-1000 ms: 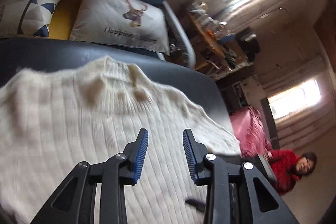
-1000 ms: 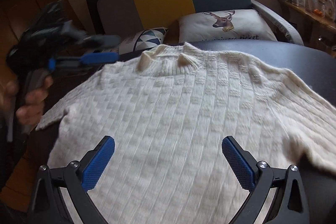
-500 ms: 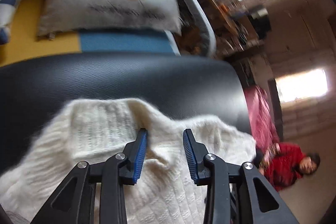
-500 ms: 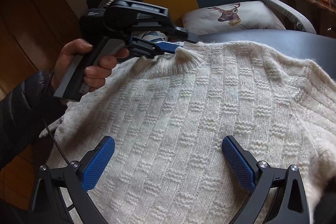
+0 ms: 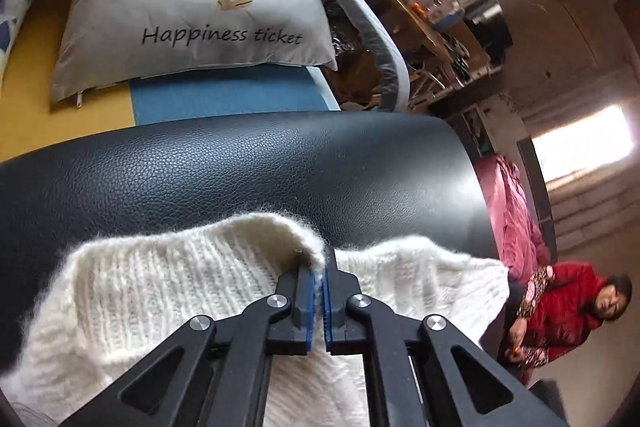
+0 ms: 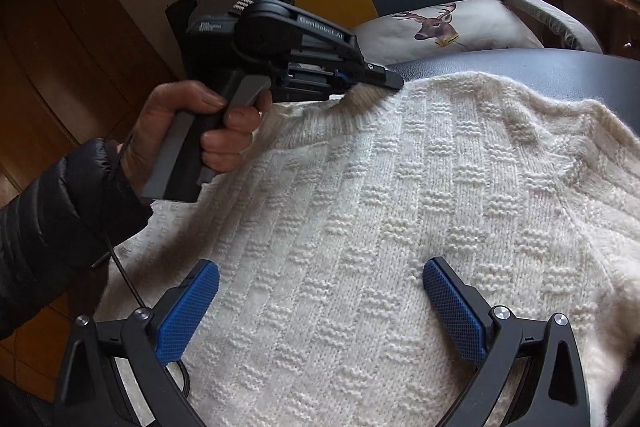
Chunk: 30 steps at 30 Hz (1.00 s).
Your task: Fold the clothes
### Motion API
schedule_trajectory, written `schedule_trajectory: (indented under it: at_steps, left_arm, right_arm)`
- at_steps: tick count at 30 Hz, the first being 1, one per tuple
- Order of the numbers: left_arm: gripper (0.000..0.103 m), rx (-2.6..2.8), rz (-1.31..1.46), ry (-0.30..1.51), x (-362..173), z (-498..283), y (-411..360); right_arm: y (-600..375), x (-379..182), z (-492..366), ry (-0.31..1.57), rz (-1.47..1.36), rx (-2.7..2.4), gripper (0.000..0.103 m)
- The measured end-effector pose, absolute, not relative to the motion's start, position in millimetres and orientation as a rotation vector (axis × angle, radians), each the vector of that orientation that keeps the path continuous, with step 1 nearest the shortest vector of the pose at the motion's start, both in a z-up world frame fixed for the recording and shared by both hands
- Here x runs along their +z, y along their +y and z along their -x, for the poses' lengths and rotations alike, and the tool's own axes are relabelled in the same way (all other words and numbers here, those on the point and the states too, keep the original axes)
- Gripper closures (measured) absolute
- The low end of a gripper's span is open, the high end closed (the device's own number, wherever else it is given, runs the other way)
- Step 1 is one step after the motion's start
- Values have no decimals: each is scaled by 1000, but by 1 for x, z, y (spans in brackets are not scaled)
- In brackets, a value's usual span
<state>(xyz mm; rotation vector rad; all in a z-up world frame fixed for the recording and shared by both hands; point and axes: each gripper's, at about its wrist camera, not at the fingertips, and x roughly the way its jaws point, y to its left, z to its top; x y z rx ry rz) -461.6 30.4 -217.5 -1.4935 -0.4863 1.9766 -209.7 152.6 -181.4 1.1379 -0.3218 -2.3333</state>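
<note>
Here the left gripper [image 5: 319,301] has its jaws clamped on the sweater [image 6: 400,211] collar; the right gripper [image 6: 320,311] jaws gape above its body.

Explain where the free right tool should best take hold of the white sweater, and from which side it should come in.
Probably the sweater's far right shoulder edge, reached from above and the right. That edge lies flat and bare on the black surface, level with the collar that the left tool already pinches. The right tool hangs open over the sweater's middle, where flat knit offers no edge.
</note>
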Motion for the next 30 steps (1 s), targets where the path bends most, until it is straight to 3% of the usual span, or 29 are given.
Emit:
schedule_trajectory:
  at_steps: [3, 5, 8, 13, 20, 26, 30]
  left_arm:
    - [86, 2012, 1440, -554, -197, 449, 16]
    - [84, 2047, 1382, -626, -182, 436, -3]
    - [83, 2206, 1309, -659, -160, 398, -41]
    - [83, 2440, 1296, -500, -163, 332, -72]
    - [83, 2415, 1312, -331, -186, 302, -68]
    - [83, 2391, 1276, -403, -204, 302, -79]
    - [83, 2388, 1254, -417, -209, 299, -80]
  right_arm:
    - [155, -181, 209, -345, -1135, -2323, 0]
    - [158, -180, 211, -368, -1138, -2307, 0]
    - [159, -167, 225, -404, -1193, -2277, 0]
    - [136, -121, 280, -570, -1043, -2112, 0]
    - [78, -141, 390, -776, -1221, -1867, 0]
    - [37, -174, 425, -671, -1410, -1832, 0]
    - [17, -161, 432, -739, -1287, -1747, 0]
